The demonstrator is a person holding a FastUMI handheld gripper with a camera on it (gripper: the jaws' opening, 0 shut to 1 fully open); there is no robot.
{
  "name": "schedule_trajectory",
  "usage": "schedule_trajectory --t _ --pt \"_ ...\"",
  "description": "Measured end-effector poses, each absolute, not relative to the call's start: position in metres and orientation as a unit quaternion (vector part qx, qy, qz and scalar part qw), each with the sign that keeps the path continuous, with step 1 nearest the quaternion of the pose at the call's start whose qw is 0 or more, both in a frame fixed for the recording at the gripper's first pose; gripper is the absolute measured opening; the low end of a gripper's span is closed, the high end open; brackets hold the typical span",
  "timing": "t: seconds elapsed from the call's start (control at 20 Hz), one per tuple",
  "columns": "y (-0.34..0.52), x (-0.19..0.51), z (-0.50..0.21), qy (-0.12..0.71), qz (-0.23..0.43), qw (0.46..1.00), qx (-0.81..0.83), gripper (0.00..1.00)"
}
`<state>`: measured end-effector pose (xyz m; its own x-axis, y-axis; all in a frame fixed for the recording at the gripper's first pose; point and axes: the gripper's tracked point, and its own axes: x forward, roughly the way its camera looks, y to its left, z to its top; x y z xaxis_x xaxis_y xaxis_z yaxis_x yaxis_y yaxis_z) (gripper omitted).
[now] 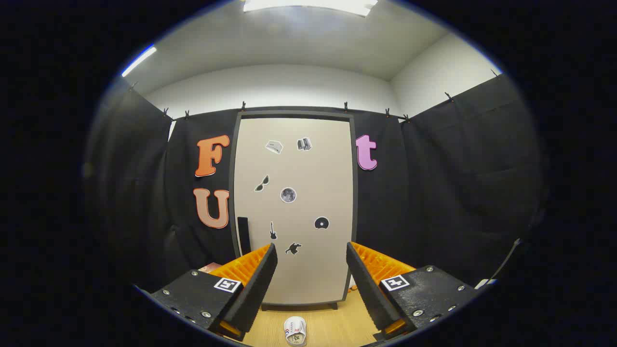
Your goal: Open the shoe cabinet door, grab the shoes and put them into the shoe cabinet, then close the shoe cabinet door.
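At the far side of the booth, straight ahead of you, the shoe cabinet (294, 202) stood upright against the black cloth wall (434, 193), its tall beige door (308, 168) shut flat inside a dark frame. You could see 7 small stickers scattered over the door, and a dark vertical handle (243, 235) sat low near its left edge. The cabinet rested on the light wooden floor (337, 327).

You held the gripper (311, 253) level and pointed at the lower part of the door, well short of it. Its jaws were spread wide and held nothing; the left fingertip lay just right of the handle in the view, and the door filled the gap between the 2 fingers.

Near you, on the floor between the fingers and below them, lay 1 white shoe (295, 330) with red and blue markings, well apart from the cabinet's base and touched by neither finger. At the far left, just behind the left finger, a small reddish-brown object (210, 266) peeked out; you could not tell what it was. A white wall (270, 89) rose above the cloth, and a ceiling light (308, 5) glowed overhead.
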<state>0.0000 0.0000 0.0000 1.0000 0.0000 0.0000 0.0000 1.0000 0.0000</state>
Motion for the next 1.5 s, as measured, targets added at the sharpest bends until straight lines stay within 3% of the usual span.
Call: schedule_trajectory --t 1.5 --pt "0.035 0.033 -0.018 0.013 0.021 1.000 -0.018 0.90"
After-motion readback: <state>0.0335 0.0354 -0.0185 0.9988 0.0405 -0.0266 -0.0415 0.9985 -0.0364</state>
